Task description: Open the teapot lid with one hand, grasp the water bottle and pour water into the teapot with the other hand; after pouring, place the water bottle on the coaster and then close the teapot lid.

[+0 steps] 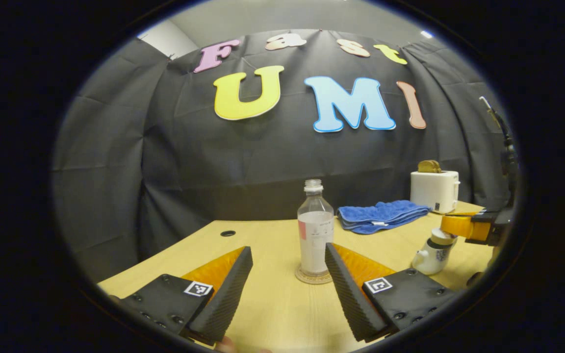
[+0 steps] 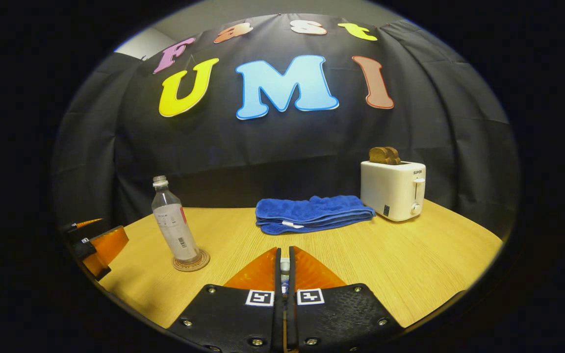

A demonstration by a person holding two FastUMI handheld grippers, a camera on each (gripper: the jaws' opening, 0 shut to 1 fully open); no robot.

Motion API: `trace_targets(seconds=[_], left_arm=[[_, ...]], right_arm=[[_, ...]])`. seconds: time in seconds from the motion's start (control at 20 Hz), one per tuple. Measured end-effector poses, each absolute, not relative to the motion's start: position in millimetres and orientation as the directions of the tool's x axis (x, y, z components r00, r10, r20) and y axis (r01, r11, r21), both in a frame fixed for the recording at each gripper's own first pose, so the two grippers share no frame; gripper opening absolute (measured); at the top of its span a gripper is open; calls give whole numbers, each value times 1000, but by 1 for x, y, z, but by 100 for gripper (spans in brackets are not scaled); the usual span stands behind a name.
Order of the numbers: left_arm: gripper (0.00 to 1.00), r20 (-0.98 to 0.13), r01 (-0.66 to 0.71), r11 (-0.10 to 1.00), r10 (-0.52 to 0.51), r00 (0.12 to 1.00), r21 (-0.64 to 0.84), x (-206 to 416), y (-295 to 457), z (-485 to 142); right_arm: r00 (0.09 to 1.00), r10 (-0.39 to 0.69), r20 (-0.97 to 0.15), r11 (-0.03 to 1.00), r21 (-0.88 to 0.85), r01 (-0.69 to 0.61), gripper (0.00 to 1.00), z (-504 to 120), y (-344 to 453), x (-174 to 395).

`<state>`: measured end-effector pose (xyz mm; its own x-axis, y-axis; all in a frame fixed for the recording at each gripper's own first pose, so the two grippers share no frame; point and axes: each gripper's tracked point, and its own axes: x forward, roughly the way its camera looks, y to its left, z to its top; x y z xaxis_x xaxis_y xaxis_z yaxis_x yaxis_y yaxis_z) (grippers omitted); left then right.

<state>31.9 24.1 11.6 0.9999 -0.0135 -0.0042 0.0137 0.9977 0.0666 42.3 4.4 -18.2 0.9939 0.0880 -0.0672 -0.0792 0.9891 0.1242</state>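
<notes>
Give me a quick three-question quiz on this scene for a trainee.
1. True or false: the bottle stands on the coaster.
2. The towel is: A) blue B) red C) green
3. Fill in: the right gripper is shut on the teapot's ____.
Key: 1 true; 2 A; 3 lid.

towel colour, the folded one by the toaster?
Folded terry towel: solid blue, small white tag. Clearest in the right gripper view.
</notes>
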Motion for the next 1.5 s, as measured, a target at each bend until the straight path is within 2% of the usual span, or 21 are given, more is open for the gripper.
trace_targets(seconds=[0.45,1.1,1.2,1.25,1.3,1.5], left_arm=[[100,-37,6,998,-4,999,59,28,25,-2],[100,-21,3,998,-1,1000,58,16,19,6],[100,-26,3,998,-1,1000,59,13,19,6],[100,-24,5,998,-4,1000,56,11,18,8],[100,-21,5,998,-4,1000,55,10,18,9],[100,-8,9,998,-9,1000,56,1,15,16]], right_arm=[[994,86,-63,992,94,-80,3,-21,6,44],[994,70,-79,996,55,-66,3,-30,6,48],[995,68,-78,996,63,-63,12,-27,5,46],[996,57,-64,996,65,-53,27,-24,3,44],[998,50,-46,997,67,-47,30,-18,0,40],[999,51,-13,996,80,-50,30,-3,0,25]])
